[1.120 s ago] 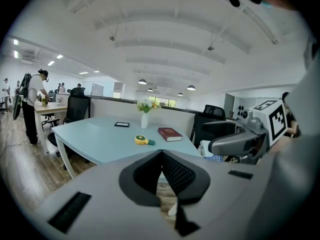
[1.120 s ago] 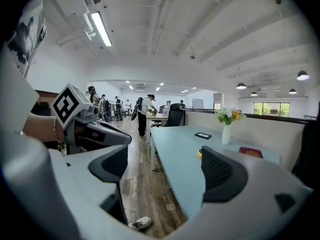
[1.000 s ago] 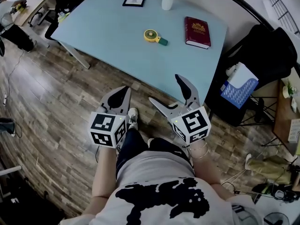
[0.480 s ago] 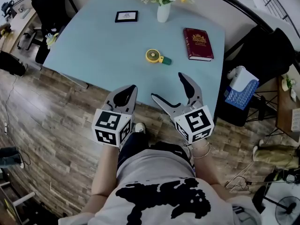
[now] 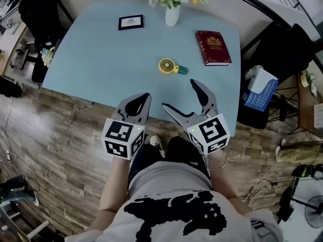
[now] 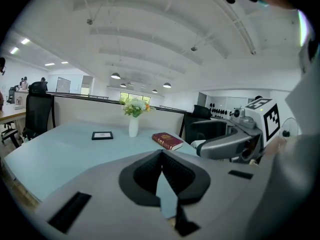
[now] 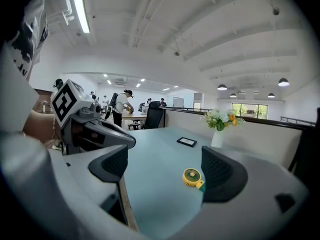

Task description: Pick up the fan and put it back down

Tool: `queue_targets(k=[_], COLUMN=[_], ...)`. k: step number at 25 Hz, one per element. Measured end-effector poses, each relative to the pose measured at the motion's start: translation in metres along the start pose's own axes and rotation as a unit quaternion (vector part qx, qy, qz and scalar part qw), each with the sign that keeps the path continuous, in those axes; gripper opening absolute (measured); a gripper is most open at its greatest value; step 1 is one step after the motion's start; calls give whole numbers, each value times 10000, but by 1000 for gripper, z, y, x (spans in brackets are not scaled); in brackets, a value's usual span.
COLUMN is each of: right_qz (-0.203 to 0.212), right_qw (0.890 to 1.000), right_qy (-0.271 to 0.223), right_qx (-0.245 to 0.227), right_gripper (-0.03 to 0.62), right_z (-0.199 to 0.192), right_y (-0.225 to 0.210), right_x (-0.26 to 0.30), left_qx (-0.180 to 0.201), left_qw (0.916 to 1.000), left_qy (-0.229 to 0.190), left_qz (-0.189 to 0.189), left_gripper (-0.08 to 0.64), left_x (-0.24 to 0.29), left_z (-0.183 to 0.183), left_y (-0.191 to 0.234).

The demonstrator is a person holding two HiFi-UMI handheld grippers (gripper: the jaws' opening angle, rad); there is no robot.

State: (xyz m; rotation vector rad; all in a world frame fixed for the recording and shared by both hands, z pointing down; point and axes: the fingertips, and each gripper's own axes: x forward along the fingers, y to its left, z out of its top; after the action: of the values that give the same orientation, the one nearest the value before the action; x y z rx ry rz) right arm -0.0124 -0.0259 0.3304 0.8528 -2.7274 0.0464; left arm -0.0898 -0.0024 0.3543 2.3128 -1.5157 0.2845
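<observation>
The yellow hand fan (image 5: 169, 66) lies on the pale blue table (image 5: 101, 59). The gold stamping on the red book (image 5: 213, 48) to the right of the fan and the print in the black frame (image 5: 130, 22) beyond it, beside a flower vase (image 5: 172, 15), are too small to read. Short of the fan, the left gripper (image 5: 145, 96) is closed on nothing and the right gripper (image 5: 180, 95) gapes empty.
</observation>
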Motion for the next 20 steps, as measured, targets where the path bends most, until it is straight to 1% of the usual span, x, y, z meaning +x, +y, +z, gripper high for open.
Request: queue_targets(k=[4, 7, 11, 20], right_qz=[53, 97, 143, 397], right_qw=[10000, 9999, 9998, 9992], right_qy=[66, 65, 99, -33], right_qx=[21, 60, 80, 73], right_gripper=[446, 446, 446, 446], right_z=[-1, -2, -5, 11], right_y=[2, 2, -9, -41], right_x=[10, 14, 21, 49], left_qx=[-135, -164, -187, -102], left_qw=[9999, 9998, 9998, 9999], left_qy=[19, 46, 69, 83], left_qz=[-34, -71, -75, 96], left_gripper=[11, 11, 11, 11], left_x=[2, 8, 22, 51], left_z=[-4, -5, -3, 24], left_y=[8, 11, 13, 27])
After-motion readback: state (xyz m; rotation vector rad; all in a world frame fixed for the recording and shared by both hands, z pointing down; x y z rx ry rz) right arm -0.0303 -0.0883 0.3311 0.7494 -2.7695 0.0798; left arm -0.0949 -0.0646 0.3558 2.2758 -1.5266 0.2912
